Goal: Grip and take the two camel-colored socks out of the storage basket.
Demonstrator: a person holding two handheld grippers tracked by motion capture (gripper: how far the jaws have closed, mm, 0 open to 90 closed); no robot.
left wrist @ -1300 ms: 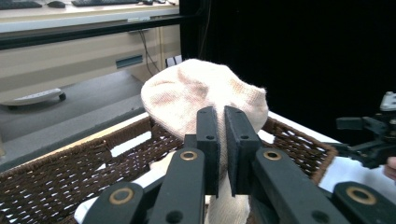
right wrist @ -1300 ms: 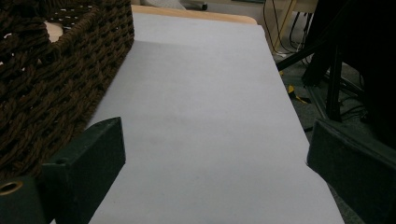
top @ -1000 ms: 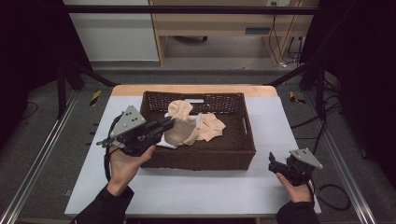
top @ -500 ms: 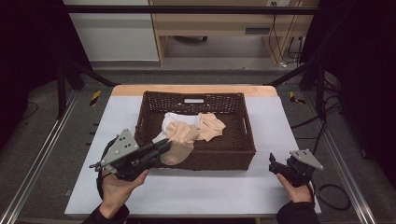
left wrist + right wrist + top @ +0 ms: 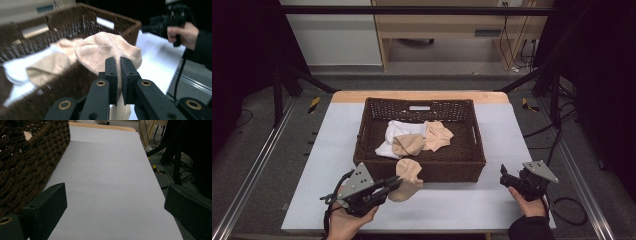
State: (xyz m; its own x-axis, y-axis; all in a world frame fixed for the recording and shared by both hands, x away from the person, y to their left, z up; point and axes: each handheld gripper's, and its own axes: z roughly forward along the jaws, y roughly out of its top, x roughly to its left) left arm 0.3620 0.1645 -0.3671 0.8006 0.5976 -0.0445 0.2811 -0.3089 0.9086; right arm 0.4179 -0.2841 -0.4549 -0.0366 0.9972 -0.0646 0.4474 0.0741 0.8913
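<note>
Sock [image 5: 407, 178] now hangs outside the basket [image 5: 472, 165], above the table's near edge, clamped in the left gripper's [image 5: 393, 184] fingers; a second ago it was inside. Unloading seems underway. Right gripper [image 5: 506, 176] waits, fingers apart.

Grey floor [image 5: 257, 125]; black frame [image 5: 412, 10]; wooden shelf [image 5: 447, 25] behind; white cabinet [image 5: 332, 35] at left; cables [image 5: 517, 40] at right; dim, dark surroundings.
</note>
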